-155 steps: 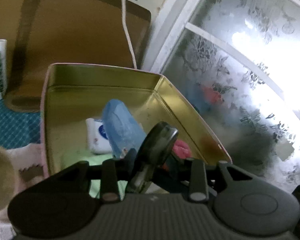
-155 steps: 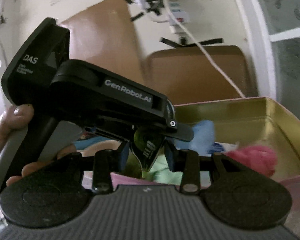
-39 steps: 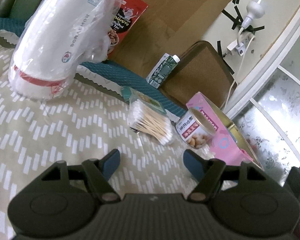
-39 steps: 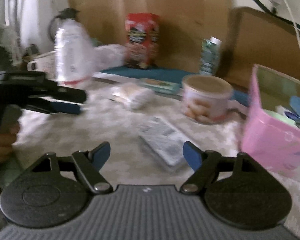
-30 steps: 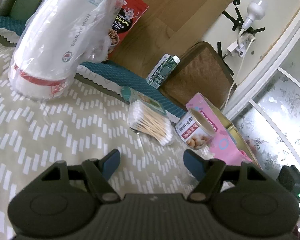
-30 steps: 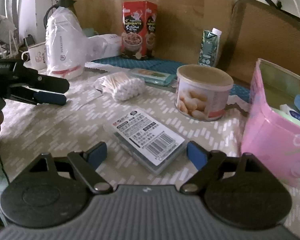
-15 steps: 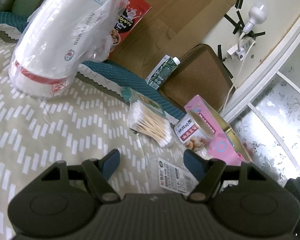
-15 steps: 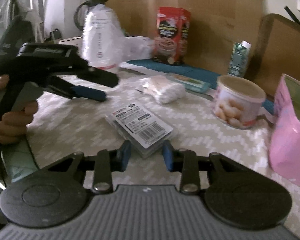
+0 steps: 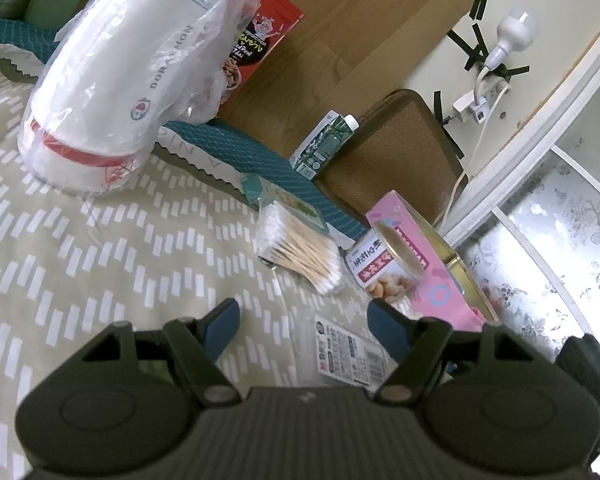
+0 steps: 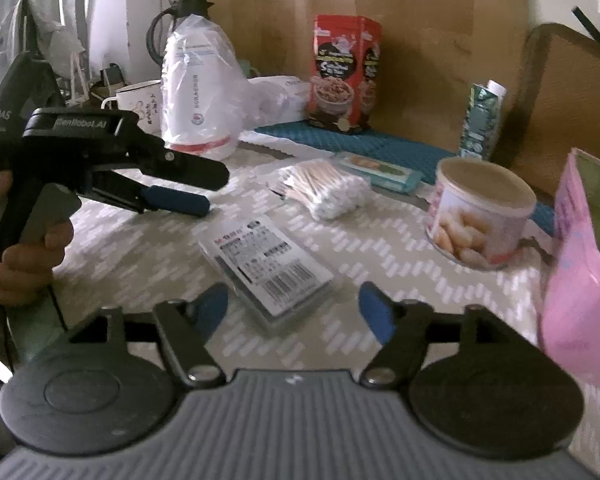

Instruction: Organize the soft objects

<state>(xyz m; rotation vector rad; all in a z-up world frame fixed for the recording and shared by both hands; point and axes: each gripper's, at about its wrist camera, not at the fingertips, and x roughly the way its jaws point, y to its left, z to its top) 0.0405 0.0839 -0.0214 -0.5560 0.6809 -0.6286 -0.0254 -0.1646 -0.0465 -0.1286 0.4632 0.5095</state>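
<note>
My left gripper (image 9: 304, 320) is open and empty above the patterned tablecloth; it also shows in the right wrist view (image 10: 180, 200) at the left. My right gripper (image 10: 296, 308) is open and empty, just short of a flat clear packet with a barcode label (image 10: 268, 268), which also shows in the left wrist view (image 9: 352, 356). A bag of cotton swabs (image 10: 324, 188) (image 9: 300, 252) lies beyond it. The pink tin (image 10: 580, 264) (image 9: 432, 276) stands at the right, its inside mostly hidden.
A round snack can (image 10: 480, 216) stands beside the pink tin. A wrapped white appliance (image 10: 200, 92), a red snack bag (image 10: 344, 88), a green carton (image 10: 480, 120), a teal wipes pack (image 10: 380, 170) and a mug (image 10: 140, 100) stand at the back. A brown chair back (image 9: 396, 156) is behind.
My right gripper has opened from a narrow gap and drawn back a little from the barcode packet. My left gripper stays open and almost still. Earlier, both were at the tin.
</note>
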